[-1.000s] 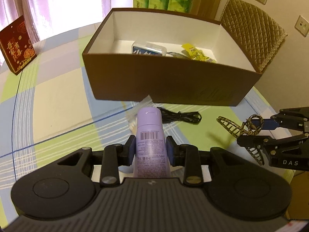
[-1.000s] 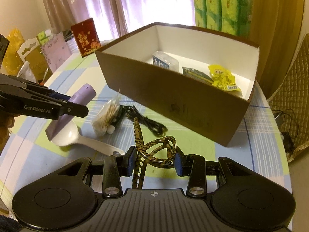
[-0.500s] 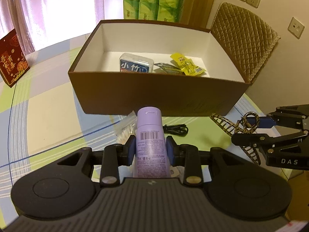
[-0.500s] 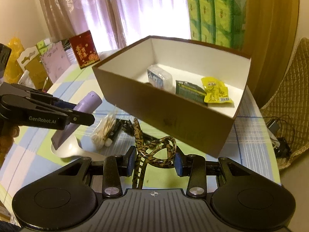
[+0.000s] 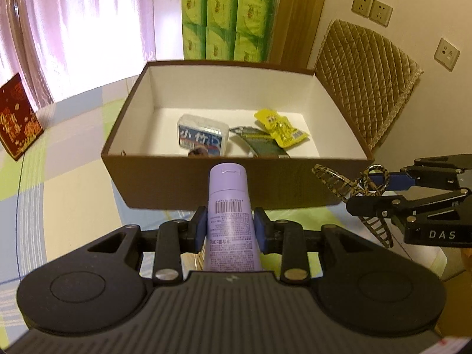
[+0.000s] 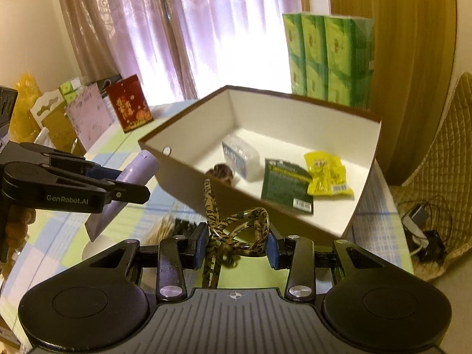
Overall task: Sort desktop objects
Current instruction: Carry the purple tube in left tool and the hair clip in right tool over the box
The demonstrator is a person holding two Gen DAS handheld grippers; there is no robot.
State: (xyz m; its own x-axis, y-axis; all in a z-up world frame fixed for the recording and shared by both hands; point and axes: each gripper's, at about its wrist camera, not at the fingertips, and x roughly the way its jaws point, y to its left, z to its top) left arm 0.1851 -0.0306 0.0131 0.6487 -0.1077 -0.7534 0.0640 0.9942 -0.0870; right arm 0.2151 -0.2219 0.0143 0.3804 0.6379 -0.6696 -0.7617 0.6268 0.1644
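My left gripper [image 5: 230, 227] is shut on a lilac tube [image 5: 228, 206] with a barcode, held in the air just before the near wall of the brown box [image 5: 206, 188]. My right gripper [image 6: 236, 243] is shut on a leopard-pattern hair claw [image 6: 236, 230], also raised in front of the box [image 6: 188, 174]. The hair claw [image 5: 351, 185] and right gripper [image 5: 383, 194] show at the right of the left wrist view. The tube [image 6: 129, 183] and left gripper [image 6: 124, 188] show at the left of the right wrist view. Inside the box lie a clear floss case [image 5: 203, 135], a dark green packet [image 5: 262, 144] and a yellow snack pack [image 5: 280, 128].
On the checked tablecloth [image 5: 67, 183] below lie cotton swabs [image 6: 160, 230], a black cable [image 6: 183, 225] and a white spoon [image 6: 94, 247]. A red card [image 5: 16, 118] stands at the left. Green tissue packs [image 5: 227, 20] rise behind the box. A quilted chair [image 5: 365, 79] stands at the right.
Both grippers have risen with their objects, so the box's inside now shows more fully from above. Neither grip has altered.
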